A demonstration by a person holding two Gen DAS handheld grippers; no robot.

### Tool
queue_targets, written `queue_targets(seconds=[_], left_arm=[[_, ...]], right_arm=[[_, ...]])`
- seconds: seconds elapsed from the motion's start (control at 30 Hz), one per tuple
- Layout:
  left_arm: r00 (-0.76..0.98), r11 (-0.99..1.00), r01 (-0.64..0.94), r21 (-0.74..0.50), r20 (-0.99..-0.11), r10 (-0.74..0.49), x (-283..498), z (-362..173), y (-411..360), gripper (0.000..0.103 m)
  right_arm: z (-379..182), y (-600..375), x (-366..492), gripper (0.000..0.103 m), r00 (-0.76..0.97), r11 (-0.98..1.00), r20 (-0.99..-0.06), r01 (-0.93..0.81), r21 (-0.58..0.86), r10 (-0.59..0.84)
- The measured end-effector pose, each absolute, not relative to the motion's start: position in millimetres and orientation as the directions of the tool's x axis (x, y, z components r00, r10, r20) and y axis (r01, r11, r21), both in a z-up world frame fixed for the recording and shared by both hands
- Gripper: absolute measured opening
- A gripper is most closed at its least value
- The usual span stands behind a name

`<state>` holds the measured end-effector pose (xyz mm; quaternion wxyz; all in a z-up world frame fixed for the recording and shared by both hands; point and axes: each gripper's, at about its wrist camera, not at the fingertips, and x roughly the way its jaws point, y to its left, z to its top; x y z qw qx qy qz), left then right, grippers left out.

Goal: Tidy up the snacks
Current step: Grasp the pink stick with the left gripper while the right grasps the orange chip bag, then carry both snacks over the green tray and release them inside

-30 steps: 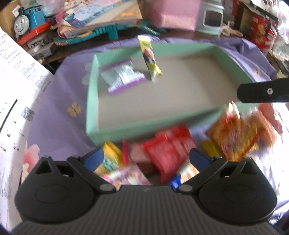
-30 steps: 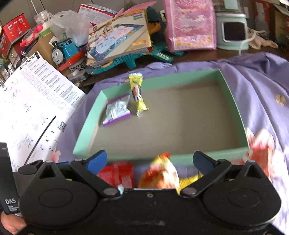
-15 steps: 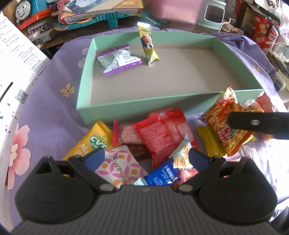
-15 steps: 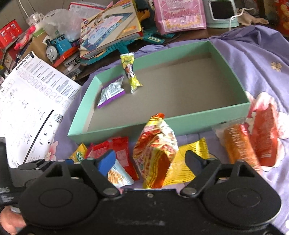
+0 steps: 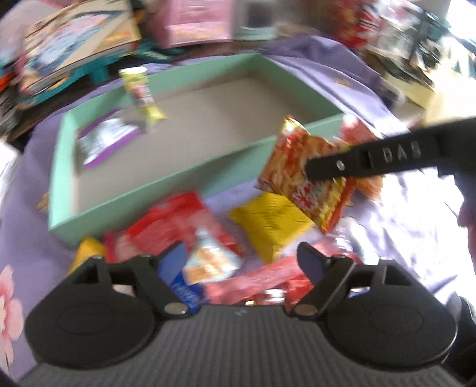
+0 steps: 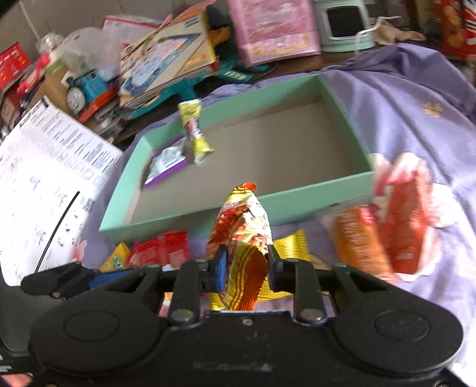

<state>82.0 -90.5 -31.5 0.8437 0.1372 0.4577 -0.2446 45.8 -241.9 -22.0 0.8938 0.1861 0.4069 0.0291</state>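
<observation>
A mint green box (image 6: 312, 190) lies on the purple cloth and holds a silver-purple packet (image 6: 165, 162) and a yellow stick packet (image 6: 195, 134) at its far left. My right gripper (image 6: 245, 265) is shut on an orange-red noodle snack bag (image 6: 241, 235), lifted just before the box's near wall; the bag also shows in the left wrist view (image 5: 300, 175). My left gripper (image 5: 241, 262) is open over a pile of loose snacks: a red packet (image 5: 178, 226), a yellow packet (image 5: 267, 220), a blue-white packet (image 5: 205, 265).
Orange and red packets (image 6: 383, 235) lie right of the box. A white instruction sheet (image 6: 44, 178) lies at left. Toy boxes, a Thomas train (image 6: 86, 89), a pink box (image 6: 270, 29) and a mint appliance (image 6: 345, 23) crowd the far edge.
My right gripper has shut on the orange-red snack bag and lifted it off the pile. My left gripper has shifted right over the pile and stays open.
</observation>
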Motion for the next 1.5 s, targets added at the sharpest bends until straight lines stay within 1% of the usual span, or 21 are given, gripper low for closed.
queue_targets(seconds=[0.1, 0.17, 0.23, 0.3, 0.37, 0.43, 0.47, 0.57, 0.7, 0.8, 0.87, 0.93, 1.0, 1.17, 1.37, 1.5], left_arm=[[0.407, 0.79, 0.613, 0.004, -0.859, -0.311, 80.0, -39.6, -110.5, 0.072], [0.368, 0.761, 0.649, 0.013, -0.881, -0.299, 80.1, -47.8, -121.5, 0.07], [0.33, 0.744, 0.668, 0.015, -0.902, -0.278, 79.5, -56.2, -125.8, 0.059], [0.323, 0.731, 0.681, 0.034, -0.91, -0.259, 76.8, -59.8, -127.3, 0.057], [0.33, 0.722, 0.691, 0.05, -0.91, -0.252, 71.4, -59.8, -125.5, 0.043], [0.319, 0.724, 0.688, 0.044, -0.914, -0.249, 71.1, -58.3, -124.2, 0.034], [0.316, 0.727, 0.685, 0.042, -0.916, -0.245, 71.1, -57.4, -124.1, 0.032], [0.317, 0.714, 0.698, 0.06, -0.92, -0.232, 68.6, -56.4, -127.1, 0.032], [0.317, 0.705, 0.705, 0.081, -0.925, -0.21, 69.1, -62.8, -140.1, 0.04], [0.314, 0.699, 0.71, 0.082, -0.926, -0.21, 72.9, -67.2, -152.1, 0.041], [0.316, 0.691, 0.718, 0.081, -0.923, -0.22, 72.7, -69.3, -159.1, 0.04], [0.322, 0.671, 0.736, 0.091, -0.919, -0.229, 68.7, -69.4, -164.8, 0.031], [0.325, 0.669, 0.737, 0.093, -0.917, -0.231, 62.8, -68.2, -166.3, 0.027], [0.309, 0.733, 0.68, 0.013, -0.912, -0.271, 61.7, -58.1, -148.3, 0.024], [0.33, 0.762, 0.647, -0.02, -0.894, -0.304, 54.0, -39.9, -128.5, 0.022], [0.318, 0.768, 0.636, -0.071, -0.883, -0.345, 48.5, -25.3, -117.2, 0.02]], right_arm=[[-24.8, -251.4, 38.8, 0.025, 0.667, 0.924, -0.719, 0.119, 0.362, 0.196], [-26.7, -255.7, 34.7, 0.025, 0.668, 0.92, -0.717, 0.126, 0.372, 0.198], [-28.3, -260.1, 30.2, 0.025, 0.671, 0.915, -0.713, 0.128, 0.382, 0.204], [-30.4, -263.1, 28.2, 0.025, 0.673, 0.909, -0.71, 0.133, 0.394, 0.21], [-32.8, -264.9, 25.1, 0.025, 0.674, 0.904, -0.707, 0.137, 0.404, 0.214], [-34.6, -266.1, 24.7, 0.025, 0.676, 0.9, -0.704, 0.14, 0.412, 0.217], [-35.1, -266.3, 23.6, 0.025, 0.678, 0.898, -0.702, 0.142, 0.415, 0.217], [-36.6, -268.5, 20.7, 0.025, 0.683, 0.893, -0.696, 0.145, 0.426, 0.221], [-39.7, -270.9, 19.4, 0.025, 0.679, 0.889, -0.699, 0.152, 0.432, 0.224], [-41.1, -272.2, 17.2, 0.025, 0.678, 0.886, -0.699, 0.156, 0.437, 0.226], [-41.0, -272.1, 16.4, 0.025, 0.678, 0.886, -0.699, 0.157, 0.437, 0.225], [-40.1, -271.6, 15.4, 0.025, 0.68, 0.887, -0.698, 0.155, 0.436, 0.224], [-38.6, -273.0, 14.0, 0.025, 0.684, 0.885, -0.695, 0.157, 0.439, 0.223], [-32.0, -277.6, 9.3, 0.024, 0.694, 0.883, -0.689, 0.168, 0.438, 0.209], [-18.4, -276.0, 7.2, 0.024, 0.717, 0.886, -0.669, 0.165, 0.434, 0.195], [-3.7, -276.7, 7.3, 0.024, 0.736, 0.891, -0.651, 0.154, 0.428, 0.186]])
